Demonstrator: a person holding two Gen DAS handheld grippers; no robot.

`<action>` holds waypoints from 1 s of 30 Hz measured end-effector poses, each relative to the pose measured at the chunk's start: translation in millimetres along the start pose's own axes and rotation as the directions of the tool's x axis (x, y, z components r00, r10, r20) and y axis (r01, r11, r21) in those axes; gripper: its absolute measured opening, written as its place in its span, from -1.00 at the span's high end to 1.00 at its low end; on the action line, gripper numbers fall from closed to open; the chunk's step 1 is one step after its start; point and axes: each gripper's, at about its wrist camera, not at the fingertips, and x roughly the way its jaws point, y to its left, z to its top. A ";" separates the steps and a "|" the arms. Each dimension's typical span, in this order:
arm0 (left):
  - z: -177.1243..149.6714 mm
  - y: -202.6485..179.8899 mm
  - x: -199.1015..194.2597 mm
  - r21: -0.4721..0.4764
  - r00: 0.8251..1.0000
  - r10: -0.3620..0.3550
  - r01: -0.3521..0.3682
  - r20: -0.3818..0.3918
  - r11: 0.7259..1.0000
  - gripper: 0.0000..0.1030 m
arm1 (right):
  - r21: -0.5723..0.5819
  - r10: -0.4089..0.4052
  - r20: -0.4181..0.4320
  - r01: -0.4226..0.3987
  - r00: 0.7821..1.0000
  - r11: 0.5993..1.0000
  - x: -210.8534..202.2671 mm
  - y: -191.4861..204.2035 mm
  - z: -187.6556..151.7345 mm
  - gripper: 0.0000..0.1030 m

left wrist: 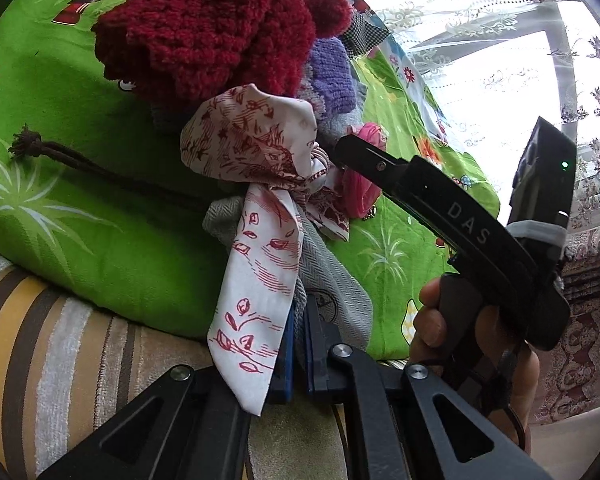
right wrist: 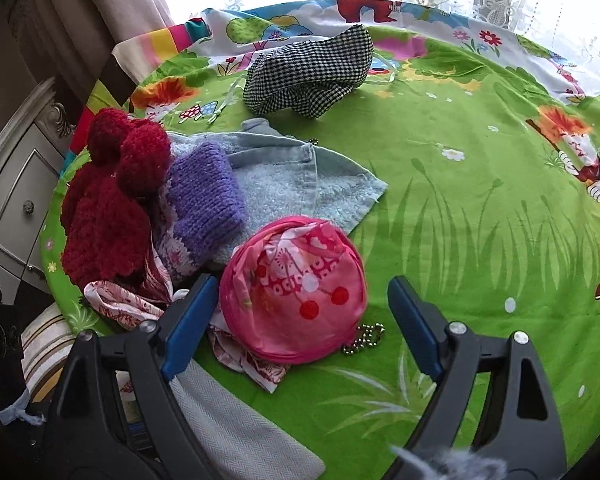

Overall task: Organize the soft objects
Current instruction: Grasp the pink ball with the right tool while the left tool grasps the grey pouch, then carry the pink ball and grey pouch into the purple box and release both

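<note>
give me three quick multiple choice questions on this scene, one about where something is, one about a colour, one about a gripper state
1. Where is the black-and-white checked cloth?
A. under the pink round pouch
B. on the green sheet, beyond the blue towel
C. in the right tongs

2. What colour is the knit hat with pompoms?
A. dark red
B. yellow
C. white

3. How are the right tongs?
A. shut on the purple knit
B. shut on the checked cloth
C. open, one finger either side of the pink round pouch

Answers:
1 B: it lies alone on the green sheet, farther from the camera than the blue towel.
2 A: its yarn and both pompoms are deep red.
3 C: the blue pads stand wide apart, with the pouch between them.
</note>
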 end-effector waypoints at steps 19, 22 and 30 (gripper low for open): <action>-23.4 -14.6 -28.6 0.071 0.999 -0.051 0.051 0.002 0.996 0.94 | 0.073 -0.075 0.103 0.068 0.992 0.995 -76.4 -21.8 -41.4 -0.43; -29.3 -20.1 -31.8 0.095 0.999 -0.052 0.052 -0.002 0.994 0.94 | 0.099 -0.110 0.114 0.099 0.987 0.990 -103.6 -35.9 -63.5 -0.43; -44.8 -34.5 -37.5 0.150 0.998 -0.066 0.068 -0.018 0.986 0.94 | 0.226 -0.238 0.083 0.215 0.968 0.950 -176.0 -102.3 -146.9 -0.43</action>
